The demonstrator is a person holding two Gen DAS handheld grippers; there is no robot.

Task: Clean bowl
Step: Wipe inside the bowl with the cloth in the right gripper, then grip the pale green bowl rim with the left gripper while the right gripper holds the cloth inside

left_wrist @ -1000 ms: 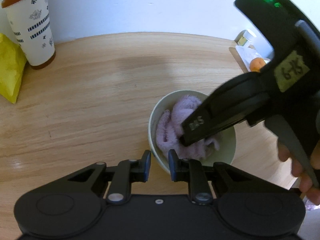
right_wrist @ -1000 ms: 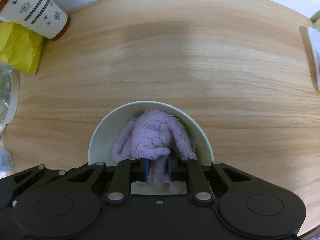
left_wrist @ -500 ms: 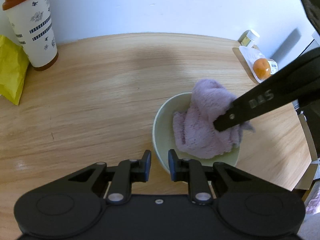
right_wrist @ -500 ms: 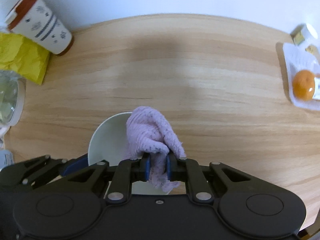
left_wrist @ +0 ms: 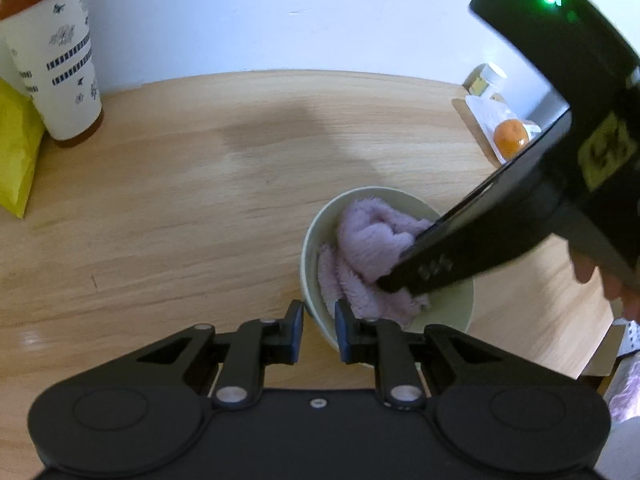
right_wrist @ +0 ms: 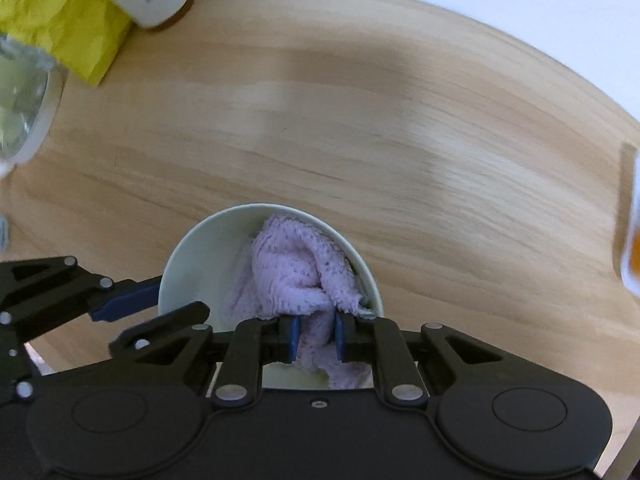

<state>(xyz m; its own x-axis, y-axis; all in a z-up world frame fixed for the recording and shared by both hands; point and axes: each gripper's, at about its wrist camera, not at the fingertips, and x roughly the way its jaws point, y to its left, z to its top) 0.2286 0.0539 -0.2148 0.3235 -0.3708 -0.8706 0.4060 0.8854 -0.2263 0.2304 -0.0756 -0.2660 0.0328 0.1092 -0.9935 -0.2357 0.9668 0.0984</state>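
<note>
I am in the middle of wiping: my right tongs (right_wrist: 314, 336) point down into the bowl (left_wrist: 320, 228), pinching the lilac cloth (right_wrist: 292, 272) tight. My left tongs (left_wrist: 318, 330) clamp the bowl's near rim, steadying it on the table (left_wrist: 180, 200). Next, I judge, the cloth must sweep round the walls while I hold the rim firm. The bowl is pale green and smooth, and the fluffy cloth fills much of it.

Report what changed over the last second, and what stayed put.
The right gripper lifted the purple cloth above the rim half a second ago, then pushed it back down into the bowl. Unchanged: its grip on the cloth, the left gripper clamping the bowl's rim, and the bowl's place.
</note>
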